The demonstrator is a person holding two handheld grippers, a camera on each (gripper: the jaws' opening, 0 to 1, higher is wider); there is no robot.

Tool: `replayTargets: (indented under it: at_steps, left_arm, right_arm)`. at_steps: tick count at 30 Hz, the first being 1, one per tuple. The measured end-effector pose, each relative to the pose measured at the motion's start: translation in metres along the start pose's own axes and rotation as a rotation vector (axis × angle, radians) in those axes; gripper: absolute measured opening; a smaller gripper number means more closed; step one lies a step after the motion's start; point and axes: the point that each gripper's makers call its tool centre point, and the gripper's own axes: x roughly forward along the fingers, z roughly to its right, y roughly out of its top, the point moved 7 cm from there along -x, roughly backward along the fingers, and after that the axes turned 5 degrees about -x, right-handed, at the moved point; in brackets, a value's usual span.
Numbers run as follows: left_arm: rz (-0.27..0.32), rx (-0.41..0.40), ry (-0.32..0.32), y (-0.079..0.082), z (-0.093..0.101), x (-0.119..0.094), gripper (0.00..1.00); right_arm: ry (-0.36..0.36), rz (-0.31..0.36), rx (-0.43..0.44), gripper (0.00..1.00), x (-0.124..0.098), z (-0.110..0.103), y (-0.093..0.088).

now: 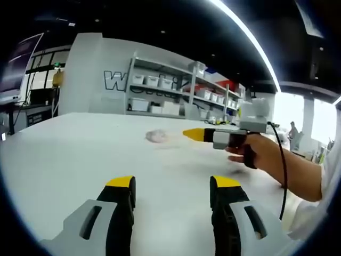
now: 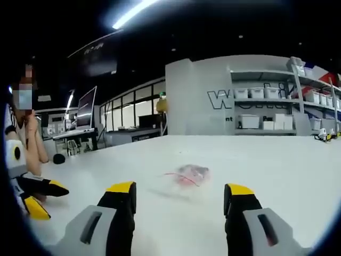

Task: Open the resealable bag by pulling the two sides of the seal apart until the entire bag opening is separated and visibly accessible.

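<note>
**Both grippers wide, bag lying untouched on the surface**

In my left gripper view, my left gripper hangs over the white surface with its 2 yellow-tipped jaws set wide apart and nothing between them. Ahead of it the resealable bag lies flat on the surface — a small, pale, crumpled shape, blurred at this range. My right gripper comes in from the right of that view, held in my hand; its yellow tip points toward the bag and sits just beside it, though I cannot tell from here whether it touches.

In my right gripper view, the right gripper's jaws are also spread wide and carry nothing. The bag lies on the surface a little ahead, between the lines of the 2 jaws, apart from both — clear plastic with pinkish contents and a thin red line along 1 edge. I cannot make out whether its seal is shut.

Behind the surface stand shelves with white bins against a grey wall. At the left edge a person sits by another gripper with yellow tips.
</note>
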Motion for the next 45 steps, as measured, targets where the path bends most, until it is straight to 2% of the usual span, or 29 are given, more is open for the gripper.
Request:
replayTargets:
  at_steps: [15, 22, 45]
  left_arm:
    - [0.008, 0.001, 0.010, 0.000, -0.001, 0.000, 0.56]
    - [0.044, 0.009, 0.011, 0.003, 0.002, -0.004, 0.56]
    - [0.048, 0.012, 0.015, 0.005, 0.004, -0.003, 0.56]
  right_arm:
    - [-0.035, 0.024, 0.017, 0.66, -0.029, 0.000, -0.003]
    - [-0.060, 0.043, 0.030, 0.66, -0.046, 0.001, -0.003]
    - [-0.061, 0.049, 0.021, 0.64, -0.064, -0.004, -0.005]
